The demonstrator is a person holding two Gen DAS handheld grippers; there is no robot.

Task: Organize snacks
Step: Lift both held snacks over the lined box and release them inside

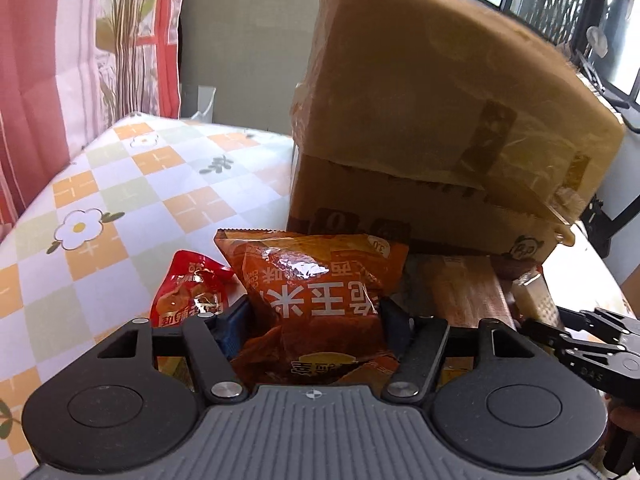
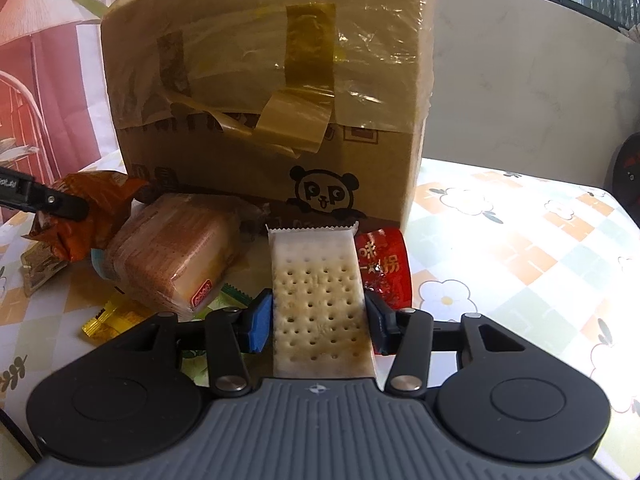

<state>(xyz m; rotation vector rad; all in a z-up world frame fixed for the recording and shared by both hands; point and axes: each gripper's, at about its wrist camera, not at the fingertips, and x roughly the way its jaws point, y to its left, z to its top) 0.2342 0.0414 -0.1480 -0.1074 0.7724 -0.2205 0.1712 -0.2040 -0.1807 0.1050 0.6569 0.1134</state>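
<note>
My left gripper (image 1: 316, 320) is shut on an orange corn-snack bag (image 1: 316, 288), held in front of a taped cardboard box (image 1: 420, 120). A small red snack packet (image 1: 188, 292) lies just left of it. My right gripper (image 2: 318, 320) is shut on a clear-wrapped cracker pack (image 2: 320, 296), close to the same box (image 2: 272, 100). A red packet (image 2: 384, 268) lies right of the crackers. A wrapped loaf of sliced bread (image 2: 176, 256) lies to the left. The left gripper's finger (image 2: 44, 200) shows at far left, on the orange bag (image 2: 92, 216).
The table wears a checked floral cloth (image 2: 520, 248). Small yellow (image 2: 108, 320) and green (image 2: 234, 292) candy wrappers lie near the bread. The right gripper's fingers (image 1: 580, 336) show in the left wrist view, beside the bread (image 1: 472, 288). A pink curtain (image 1: 60, 60) hangs at left.
</note>
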